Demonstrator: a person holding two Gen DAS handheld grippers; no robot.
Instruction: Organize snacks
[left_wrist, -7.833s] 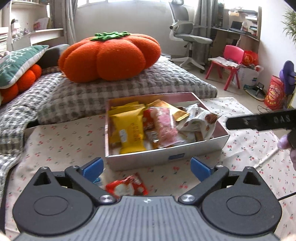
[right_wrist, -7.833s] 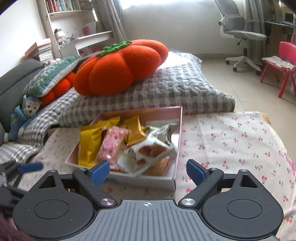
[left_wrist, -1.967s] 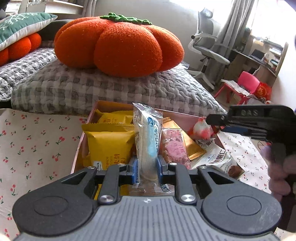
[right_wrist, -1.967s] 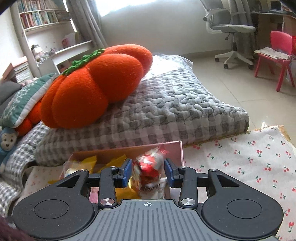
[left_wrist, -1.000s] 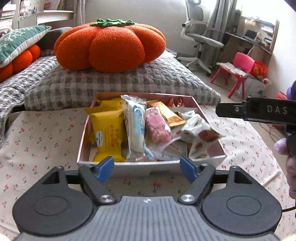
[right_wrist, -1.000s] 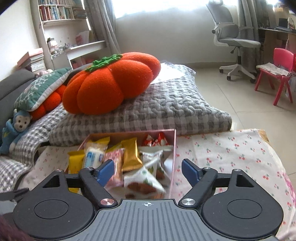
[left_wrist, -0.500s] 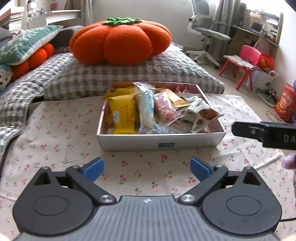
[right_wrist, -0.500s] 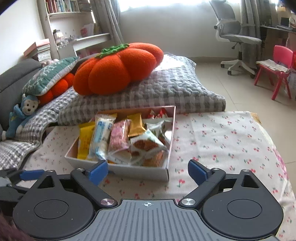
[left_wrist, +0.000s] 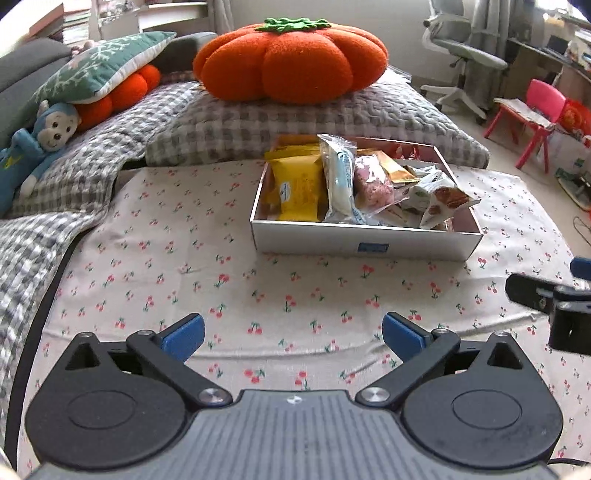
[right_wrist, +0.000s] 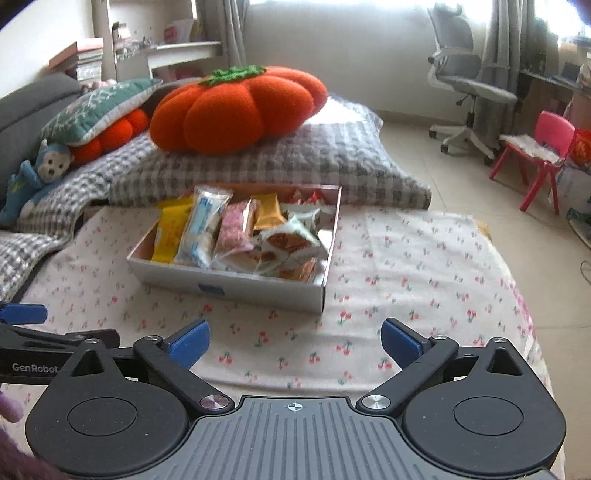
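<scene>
I see the cherry-print cloth (left_wrist: 258, 288) bare around the box (left_wrist: 365, 242), where every snack sits packed (yellow packet (left_wrist: 299, 192) leftmost). My left gripper (left_wrist: 291, 334) and right gripper (right_wrist: 293, 338) hang spread and empty short of it; I'd only check nothing overhangs.

Pretty clearly someone's home, a lived-in living room or bedroom. Straight ahead of the claw there's a big orange pumpkin cushion (left_wrist: 291, 61) on a grey checked quilt (left_wrist: 314, 118), and off to the left a blue monkey plush (left_wrist: 35, 138) tucked under a green pillow (left_wrist: 99, 70). Far right you get a grey office chair (right_wrist: 469, 85), a little pink kid's chair (right_wrist: 543, 147) and a desk. Bookshelves (right_wrist: 147, 48) at the back left, curtains by the window.
</scene>
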